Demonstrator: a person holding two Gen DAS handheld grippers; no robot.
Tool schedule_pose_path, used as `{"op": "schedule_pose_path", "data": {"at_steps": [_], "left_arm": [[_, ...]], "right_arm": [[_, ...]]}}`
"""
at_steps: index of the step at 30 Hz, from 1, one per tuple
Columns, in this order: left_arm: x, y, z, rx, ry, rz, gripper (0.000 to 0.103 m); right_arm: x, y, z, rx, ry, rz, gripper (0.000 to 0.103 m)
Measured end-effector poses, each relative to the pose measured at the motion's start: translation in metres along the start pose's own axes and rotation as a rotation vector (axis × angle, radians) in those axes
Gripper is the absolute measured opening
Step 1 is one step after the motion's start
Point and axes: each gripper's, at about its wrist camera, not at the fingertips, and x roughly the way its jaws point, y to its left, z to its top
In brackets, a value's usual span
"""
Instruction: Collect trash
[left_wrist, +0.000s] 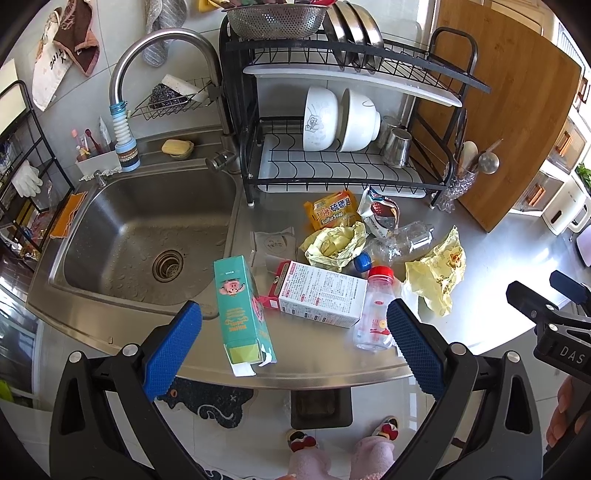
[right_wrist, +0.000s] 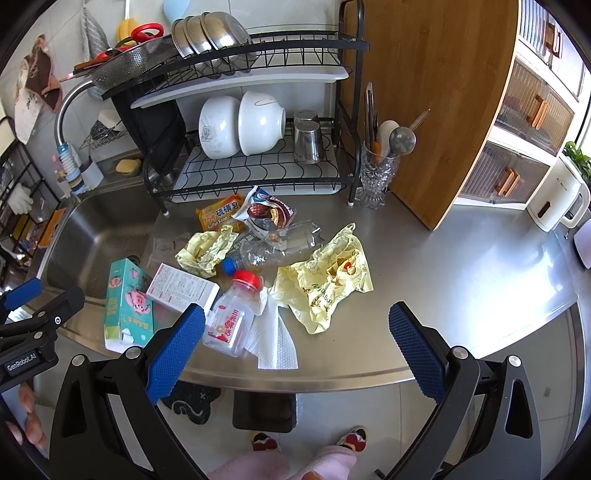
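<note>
On the steel counter (left_wrist: 498, 266) beside the sink, from the left lie a green carton (left_wrist: 242, 314), a white box (left_wrist: 321, 293), a red-capped bottle (right_wrist: 231, 314), a tissue (right_wrist: 273, 341) and a crumpled yellow wrapper (right_wrist: 325, 284). All look light; the cartons are stiff enough to pinch across their narrow sides, the clear bottle probably slippery, the wrapper soft. The left tool (left_wrist: 293, 345) and right tool (right_wrist: 295, 347) both hover with fingers apart, holding nothing.

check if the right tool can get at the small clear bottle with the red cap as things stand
Probably yes: the right tool is open and empty, and the small clear red-capped bottle lies near the counter edge by its left finger, with nothing on top.
</note>
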Motion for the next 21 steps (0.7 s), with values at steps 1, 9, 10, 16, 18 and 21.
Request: {"op": "schedule_pose_path", "data": {"at_steps": [1,9,10,16,18,21], "left_arm": [[-0.0001,0.0002,0.0000,-0.002,0.000,0.000,0.095],[-0.0011,0.0012,0.0003,-0.002,-0.002,-0.001,0.095],[-0.0014,0.0013,0.0001,-0.002,-0.002,-0.001,0.095],[-0.0024,0.0015,0.0014,-0.003,-0.002,0.000,0.095],[-0.0024,0.0014,0.0014,-0.002,-0.002,0.001,0.095],[-0.0032,0.0018,0.0018,-0.002,-0.002,0.001,0.095]], "right_arm": [[0.0000,-0.0001,-0.0001,0.000,0.000,-0.001,0.100],[-0.0005,-0.0009,0.0000,0.002,0.000,-0.002,0.100],[-0.0010,-0.0010,0.0001,0.001,-0.001,-0.002,0.100],[-0.0013,-0.0014,0.0006,0.000,-0.002,-0.001,0.100],[-0.0014,-0.0014,0.0006,0.000,-0.002,-0.002,0.100],[-0.0013,-0.0021,0.0010,0.000,-0.003,-0.001,0.100]]}}
